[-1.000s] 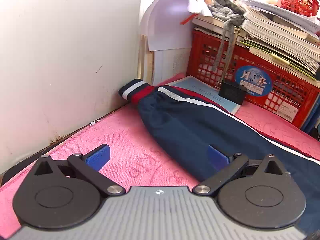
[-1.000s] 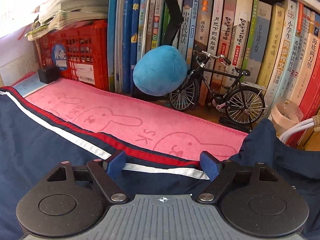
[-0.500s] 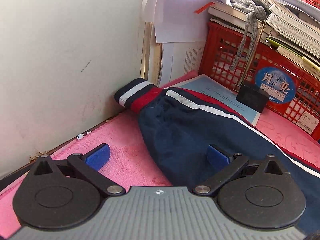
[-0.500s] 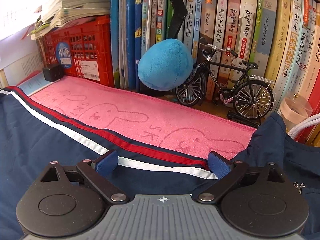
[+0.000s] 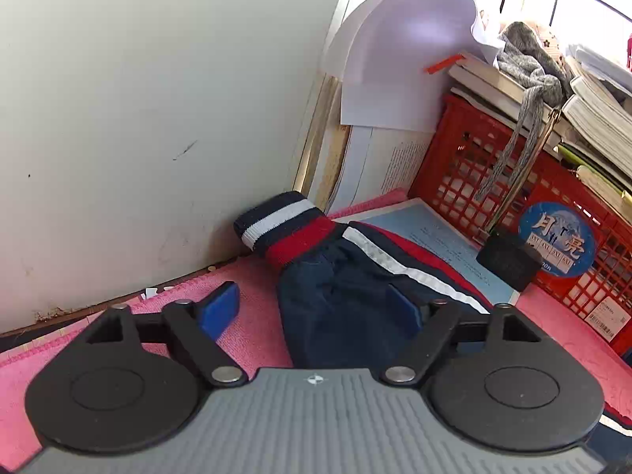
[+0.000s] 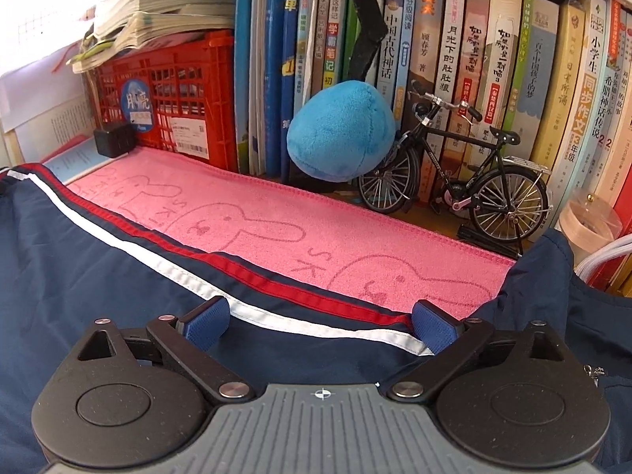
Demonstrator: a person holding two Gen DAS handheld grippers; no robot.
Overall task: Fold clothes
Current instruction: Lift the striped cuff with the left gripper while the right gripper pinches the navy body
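Observation:
A navy jacket with red and white stripes lies on a pink towel (image 5: 252, 328). Its sleeve (image 5: 335, 300) ends in a striped knit cuff (image 5: 284, 221) that touches the white wall. My left gripper (image 5: 312, 310) hangs low over the sleeve just short of the cuff, and its jaws are closing. The sleeve lies between them; the left pad is over the towel, clear of the cloth. My right gripper (image 6: 320, 322) stands open wide over the jacket (image 6: 98, 276), astride its white and red stripe, with nothing gripped.
A white wall (image 5: 138, 118) closes the left side. A red crate (image 5: 493, 166) stacked with papers, a black box (image 5: 507, 262) and a blue booklet (image 5: 434, 233) stand behind the sleeve. A blue plush (image 6: 339, 134), a model bicycle (image 6: 474, 181) and upright books (image 6: 454, 59) line the back.
My left gripper has moved along the sleeve toward the cuff and its jaws have narrowed. The right gripper's jaws have spread wider while it stayed in place.

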